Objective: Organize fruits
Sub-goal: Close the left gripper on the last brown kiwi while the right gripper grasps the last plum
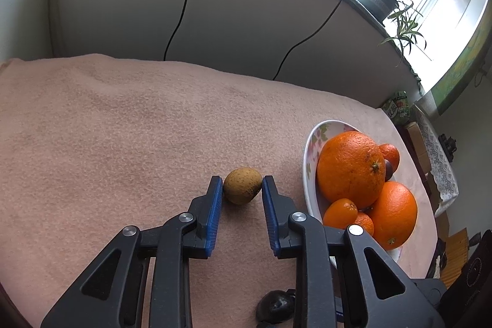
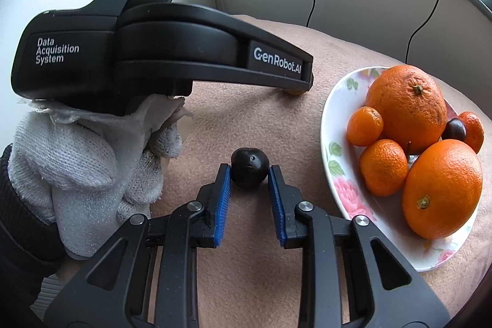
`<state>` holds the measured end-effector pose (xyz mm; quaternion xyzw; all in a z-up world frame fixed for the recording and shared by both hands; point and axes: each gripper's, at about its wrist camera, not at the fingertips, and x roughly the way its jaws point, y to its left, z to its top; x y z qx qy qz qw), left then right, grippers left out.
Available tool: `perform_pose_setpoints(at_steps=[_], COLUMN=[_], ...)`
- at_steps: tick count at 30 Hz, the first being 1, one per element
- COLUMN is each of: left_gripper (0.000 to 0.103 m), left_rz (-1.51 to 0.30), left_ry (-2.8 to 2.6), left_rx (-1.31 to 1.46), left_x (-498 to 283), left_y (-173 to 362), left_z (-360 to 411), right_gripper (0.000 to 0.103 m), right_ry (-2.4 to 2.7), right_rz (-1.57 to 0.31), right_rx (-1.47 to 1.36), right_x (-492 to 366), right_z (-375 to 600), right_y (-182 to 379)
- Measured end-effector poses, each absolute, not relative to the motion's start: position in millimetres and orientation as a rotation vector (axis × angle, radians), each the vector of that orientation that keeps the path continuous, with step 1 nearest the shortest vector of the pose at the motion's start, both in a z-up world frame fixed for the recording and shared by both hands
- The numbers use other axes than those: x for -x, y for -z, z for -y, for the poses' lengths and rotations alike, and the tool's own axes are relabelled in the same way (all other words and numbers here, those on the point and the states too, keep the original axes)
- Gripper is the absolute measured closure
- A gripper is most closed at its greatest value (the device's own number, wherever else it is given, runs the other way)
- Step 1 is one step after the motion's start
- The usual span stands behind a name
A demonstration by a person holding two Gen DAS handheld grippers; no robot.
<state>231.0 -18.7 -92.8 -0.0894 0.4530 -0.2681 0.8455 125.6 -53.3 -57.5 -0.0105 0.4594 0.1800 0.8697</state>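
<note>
A: Start from the flowered plate (image 2: 330,125). Where is the brown fruit (image 1: 242,185)?

B: On the pinkish-brown cloth (image 1: 123,128), to the left of the plate in the left wrist view, near its rim but apart from it. It is egg-shaped, with its long axis lying roughly level across the picture and tilted slightly, the narrower end toward the plate.

A: And the left gripper (image 1: 241,185)?

B: Closed in on that brown fruit. Both blue pads (image 1: 215,205) sit against its two ends, so the grip runs along the long axis.

A: The right gripper (image 2: 249,172)?

B: Narrowed onto a small dark round fruit (image 2: 249,167), also left of the plate in the right wrist view and clear of the rim. A pad presses each side. Its small dimple faces the camera, a little upward. It is close to round, so I cannot name a long axis.

A: What fills the plate?

B: Two large oranges (image 2: 406,106), several small mandarins (image 2: 382,166) and one dark fruit like the held one, heaped and touching. Little bare plate shows beyond the near rim.

A: Room to move?

B: Bare cloth stretches far to the left of the plate and beyond it toward the wall. A white-gloved hand (image 2: 86,162) holding the left gripper's body sits close to the left of the dark fruit.
</note>
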Motion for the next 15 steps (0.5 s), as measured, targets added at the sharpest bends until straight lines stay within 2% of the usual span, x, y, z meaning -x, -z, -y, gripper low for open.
perform_pose_setpoints(at_steps=[15], left_gripper=[0.079], left_rz=[-0.876], left_ry=[0.479], left_rx=[0.213], left_x=[-212.1], left_y=[69.5], left_z=[-10.6], right_gripper=[0.078], right_ry=[-0.421], right_rz=[-0.918], right_rx=[-0.031], right_x=[-110.4], right_z=[67.5], right_y=[39.3])
